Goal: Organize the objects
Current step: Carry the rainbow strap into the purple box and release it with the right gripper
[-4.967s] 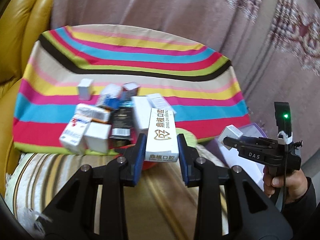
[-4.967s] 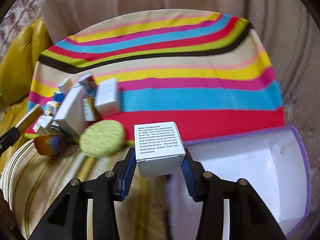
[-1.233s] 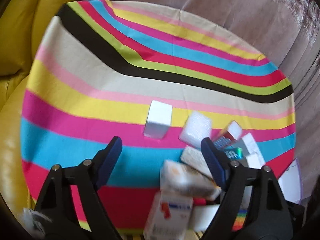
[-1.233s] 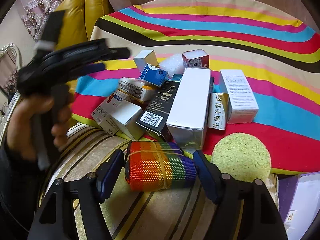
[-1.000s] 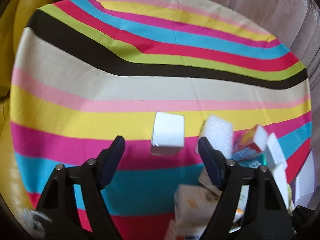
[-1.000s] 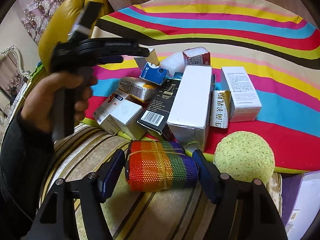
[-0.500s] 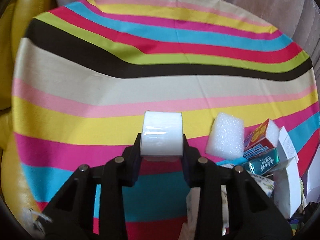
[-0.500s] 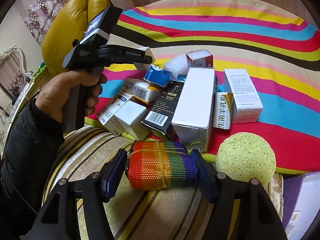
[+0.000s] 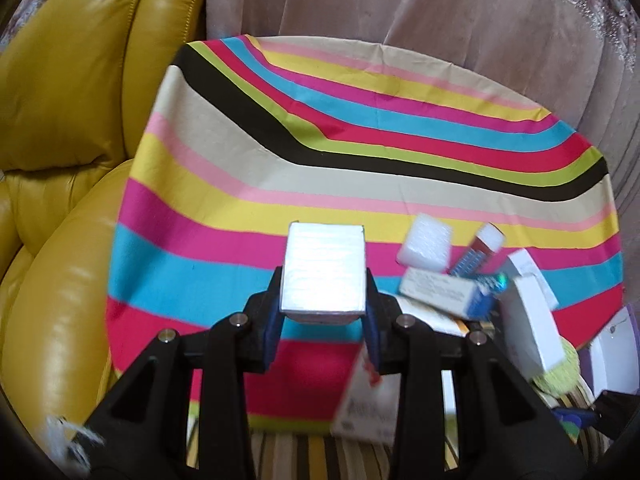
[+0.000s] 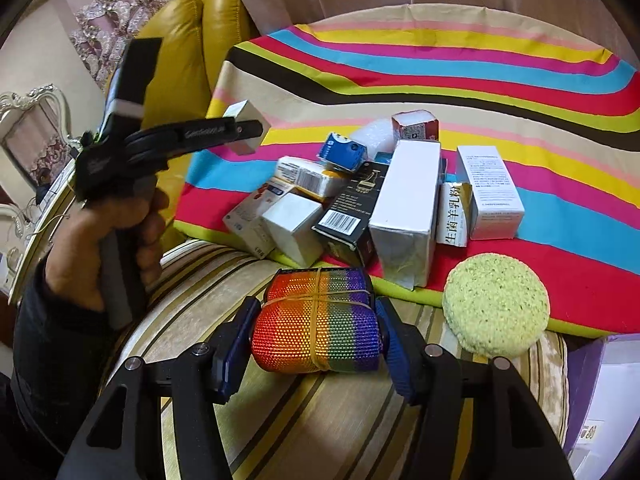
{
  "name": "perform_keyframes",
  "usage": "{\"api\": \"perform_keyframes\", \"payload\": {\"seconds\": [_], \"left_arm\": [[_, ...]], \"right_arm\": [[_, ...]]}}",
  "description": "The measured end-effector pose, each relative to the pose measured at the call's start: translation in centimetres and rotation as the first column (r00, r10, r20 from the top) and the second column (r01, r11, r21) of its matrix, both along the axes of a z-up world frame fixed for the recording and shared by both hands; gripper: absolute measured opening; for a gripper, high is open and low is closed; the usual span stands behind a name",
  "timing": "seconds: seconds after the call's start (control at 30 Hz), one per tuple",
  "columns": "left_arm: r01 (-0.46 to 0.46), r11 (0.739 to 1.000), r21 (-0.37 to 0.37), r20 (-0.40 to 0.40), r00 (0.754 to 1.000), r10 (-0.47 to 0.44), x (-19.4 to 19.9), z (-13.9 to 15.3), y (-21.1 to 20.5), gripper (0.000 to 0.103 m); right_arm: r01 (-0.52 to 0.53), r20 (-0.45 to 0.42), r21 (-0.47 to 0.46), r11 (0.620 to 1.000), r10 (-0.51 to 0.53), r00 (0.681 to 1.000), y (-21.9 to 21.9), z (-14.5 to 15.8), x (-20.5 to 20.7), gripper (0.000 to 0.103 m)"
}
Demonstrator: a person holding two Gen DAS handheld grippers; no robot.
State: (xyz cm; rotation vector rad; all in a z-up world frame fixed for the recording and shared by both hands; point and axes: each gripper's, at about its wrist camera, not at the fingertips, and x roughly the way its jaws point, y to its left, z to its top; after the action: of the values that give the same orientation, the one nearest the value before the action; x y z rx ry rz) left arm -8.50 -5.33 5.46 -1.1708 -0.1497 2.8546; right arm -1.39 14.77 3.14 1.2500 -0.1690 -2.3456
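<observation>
Left gripper (image 9: 323,312): we've got it clamped on the white box (image 9: 323,270), both pads tight against its sides.
White box: plain faces, no print we can read; in the right wrist view it rides in the air above the cloth's (image 10: 500,92) near-left corner, clear of the pile.
Right gripper (image 10: 316,346): our pads sit at either end of the rainbow roll (image 10: 316,334), closed on it by the look of it.
Rainbow roll: mesh, bound with yellow bands, on the striped cushion (image 10: 320,420) just in front of the cloth's edge.
Cloth: bright stripes, our landmark; the boxes crowd its near edge.
Black box (image 10: 352,204): barcode facing us, in the middle of the pile; the small print is too fine to read.
Tall white box (image 10: 408,200): lying just right of the black one, touching it.
Packet (image 10: 454,214): Chinese characters, 生菌羊乳粉, wedged beside the tall box.
Text box (image 10: 490,192): rows of print too small for us.
Blue box (image 10: 343,151): white logo, unreadable, at the pile's back.
Sponge (image 10: 496,304): green disc, overlapping the cloth's front edge, right of the roll.
Sofa (image 9: 68,128): yellow leather, left of the cloth.
</observation>
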Motion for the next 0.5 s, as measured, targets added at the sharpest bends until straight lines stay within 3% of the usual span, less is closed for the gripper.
{"api": "perform_keyframes", "payload": {"seconds": [0.27,0.5], "left_arm": [[0.047,0.997,0.054,-0.039,0.998,-0.045,4.3,1.4,1.8,0.038],[0.149,0.985,0.085,-0.057,0.988,-0.145,7.1,2.1,6.3,0.038]], "right_arm": [[-0.010,-0.044,-0.047,0.999,0.008,0.999,1.0,0.6,2.2,0.059],[0.087,-0.056,-0.097,0.991,-0.092,0.994,5.0,1.2,4.0,0.059]]}}
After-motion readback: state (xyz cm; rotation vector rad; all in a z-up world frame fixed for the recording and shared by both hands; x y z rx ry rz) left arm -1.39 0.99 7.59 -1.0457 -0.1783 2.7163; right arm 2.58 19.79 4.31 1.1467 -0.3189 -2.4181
